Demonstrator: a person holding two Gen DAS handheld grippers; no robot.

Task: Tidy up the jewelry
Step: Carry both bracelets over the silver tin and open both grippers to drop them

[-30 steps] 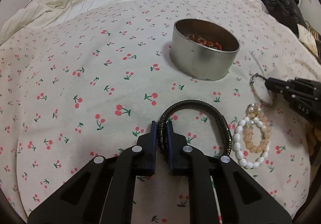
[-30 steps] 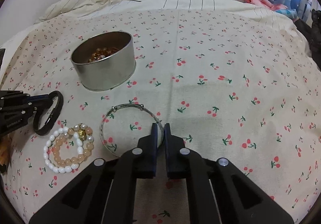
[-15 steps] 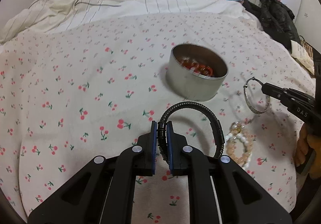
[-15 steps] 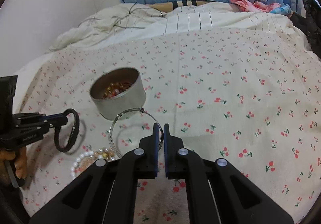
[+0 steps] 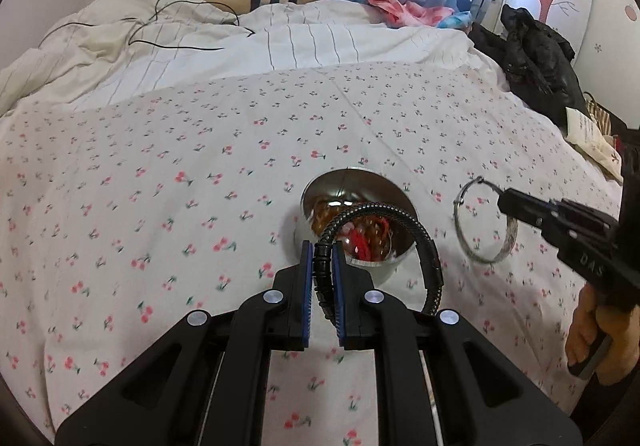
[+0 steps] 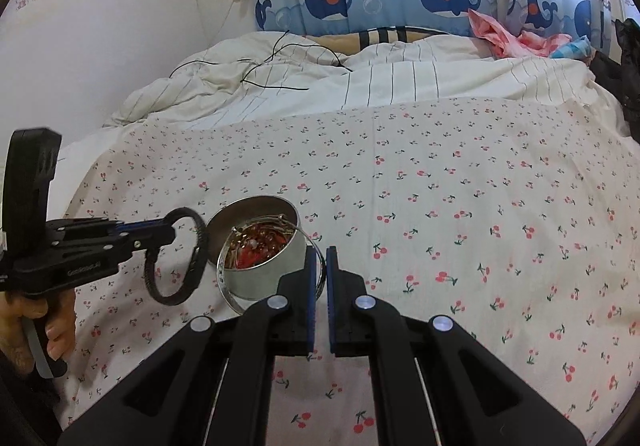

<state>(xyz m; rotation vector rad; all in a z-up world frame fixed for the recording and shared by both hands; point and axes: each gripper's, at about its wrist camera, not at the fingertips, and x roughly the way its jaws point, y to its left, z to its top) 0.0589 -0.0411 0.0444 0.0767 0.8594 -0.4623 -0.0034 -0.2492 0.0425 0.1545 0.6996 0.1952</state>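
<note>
Two bracelets in the air, both close to the tin.

Clamped on a black braided bracelet (image 5: 428, 246), the left gripper (image 5: 321, 266) holds it just over the round metal tin (image 5: 320, 202); the right gripper (image 6: 319, 270) pinches a thin silver bangle (image 6: 224, 282) beside the tin's wall. Red and amber beads (image 6: 256, 246) already lie inside on the cherry-print bedspread (image 5: 160, 166). Likely left: drop both pieces in. Whether more jewelry waits on the bed is out of view.

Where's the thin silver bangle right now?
The thin silver bangle hangs pinched in the right hand-held gripper, lifted above the cherry-print bedsheet, just right of the round metal tin.
</note>
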